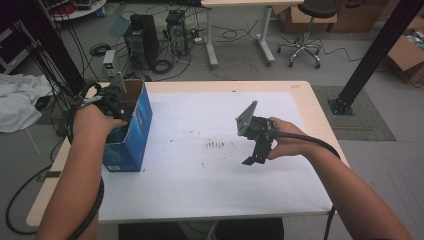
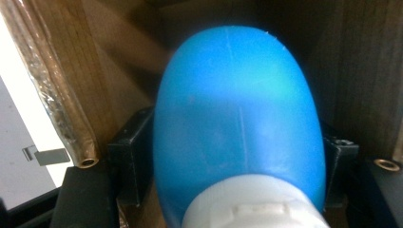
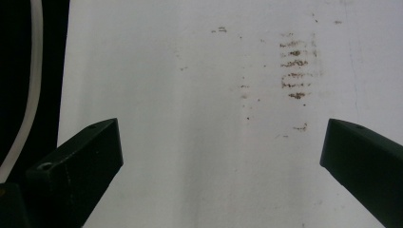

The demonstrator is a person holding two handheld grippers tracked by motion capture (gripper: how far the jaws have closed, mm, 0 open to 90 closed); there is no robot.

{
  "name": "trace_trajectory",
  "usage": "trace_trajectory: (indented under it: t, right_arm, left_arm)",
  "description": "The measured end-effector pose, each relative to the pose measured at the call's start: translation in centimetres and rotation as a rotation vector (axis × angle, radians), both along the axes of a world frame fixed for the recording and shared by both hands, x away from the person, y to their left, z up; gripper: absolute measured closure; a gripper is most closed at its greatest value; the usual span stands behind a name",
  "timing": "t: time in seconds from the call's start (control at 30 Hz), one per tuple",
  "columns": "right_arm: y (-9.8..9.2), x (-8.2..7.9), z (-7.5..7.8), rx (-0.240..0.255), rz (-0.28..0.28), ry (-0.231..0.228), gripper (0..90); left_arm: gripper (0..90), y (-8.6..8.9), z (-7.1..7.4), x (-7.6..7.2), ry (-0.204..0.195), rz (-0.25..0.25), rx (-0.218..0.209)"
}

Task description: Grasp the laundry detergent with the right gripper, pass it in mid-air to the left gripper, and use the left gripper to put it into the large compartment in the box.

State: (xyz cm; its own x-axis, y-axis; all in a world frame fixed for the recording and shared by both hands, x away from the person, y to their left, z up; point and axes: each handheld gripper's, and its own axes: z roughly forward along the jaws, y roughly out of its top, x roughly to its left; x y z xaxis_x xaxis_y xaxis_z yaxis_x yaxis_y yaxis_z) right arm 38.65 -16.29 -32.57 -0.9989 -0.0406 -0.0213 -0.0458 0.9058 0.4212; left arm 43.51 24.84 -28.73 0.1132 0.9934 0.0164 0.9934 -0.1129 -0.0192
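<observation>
Left gripper (image 1: 116, 102) reaching down into the open top of a tall blue cardboard box (image 1: 139, 131) at the left edge of the white-covered wooden table (image 1: 200, 190); grey three-cornered plate standing just above the box rim. In the left gripper view, jaws closed against both sides of a smooth blue plastic bottle (image 2: 237, 118) with a white ribbed cap (image 2: 254, 204), cap end nearest the camera, rounded body pointing away into the box; brown inner cardboard walls close around it, a taped flap edge (image 2: 52, 85) slanting down the left side. Whether the bottle rests on the box floor or hangs clear: cannot tell, too dark and too close.

Right gripper (image 1: 255, 157) held above the middle-right of the table, tilted forward and down, well apart from the box. In the right gripper view, black jaws spread wide with nothing between them, only the white table cover below, marked by a patch of short brown smudged lines (image 3: 297, 66) and scattered specks.

Beyond the table, grey floor with two black computer towers (image 1: 142, 37), loose cables, a black swivel stool (image 1: 312, 20) and brown cardboard boxes (image 1: 407, 57)
</observation>
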Motion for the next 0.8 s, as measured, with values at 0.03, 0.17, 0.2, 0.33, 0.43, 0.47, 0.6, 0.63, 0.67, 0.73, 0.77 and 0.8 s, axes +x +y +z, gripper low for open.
trace_trajectory:
  t: [0.03, 0.17, 0.2, 0.33, 0.43, 0.47, 0.6, 0.63, 0.67, 0.73, 0.77, 0.8]
  right_arm:
    - [0.0, 0.0, 0.0, 0.001, -0.002, -0.001, 0.0]
    - [0.0, 0.1, -0.2, -0.003, -0.002, 0.003, 0.0]
    - [0.0, 0.1, -0.2, -0.002, -0.001, 0.002, 0.0]
    - [0.2, 0.0, -0.2, 0.0, 0.002, 0.002, 0.0]
    - [0.2, 0.1, -0.2, 0.0, 0.002, 0.0, 0.0]
    - [0.2, 0.1, -0.2, 0.002, 0.003, -0.003, 0.0]
    - [0.1, 0.1, -0.1, 0.004, 0.004, -0.004, 0.0]
    - [0.1, 0.1, -0.1, 0.004, 0.003, -0.003, 0.0]
    - [0.1, 0.1, -0.1, 0.004, 0.003, -0.004, 0.0]
    - [0.1, 0.1, -0.1, 0.004, 0.003, -0.003, 0.0]
    - [0.1, 0.1, -0.1, 0.004, 0.003, -0.004, 0.0]
    - [0.1, 0.1, -0.1, 0.003, 0.004, -0.004, 0.0]
  left_arm:
    - [31.1, 0.0, 0.0, 0.0, -0.004, 0.001, -0.002]
    - [30.7, -0.1, 0.5, 0.0, -0.006, -0.007, 0.006]
    - [30.4, -0.2, 0.7, -0.1, -0.009, -0.009, 0.007]
    - [28.2, -0.4, 1.2, -0.1, -0.009, -0.01, 0.01]
    - [26.3, -0.4, 1.7, -0.1, -0.005, -0.008, 0.02]
    - [24.8, -0.4, 1.8, 0.0, -0.004, -0.01, 0.031]
    - [22.2, -0.3, 2.3, 0.0, -0.008, -0.006, 0.022]
    - [20.0, -0.4, 2.5, 0.0, -0.009, -0.006, 0.027]
    - [19.1, -0.4, 2.6, 0.0, -0.007, -0.005, 0.027]
    - [19.0, -0.6, 2.9, -0.1, -0.011, -0.01, 0.029]
    - [19.0, -0.6, 3.0, -0.1, -0.013, -0.012, 0.032]
    - [19.0, -0.6, 3.2, -0.1, -0.011, -0.007, 0.033]
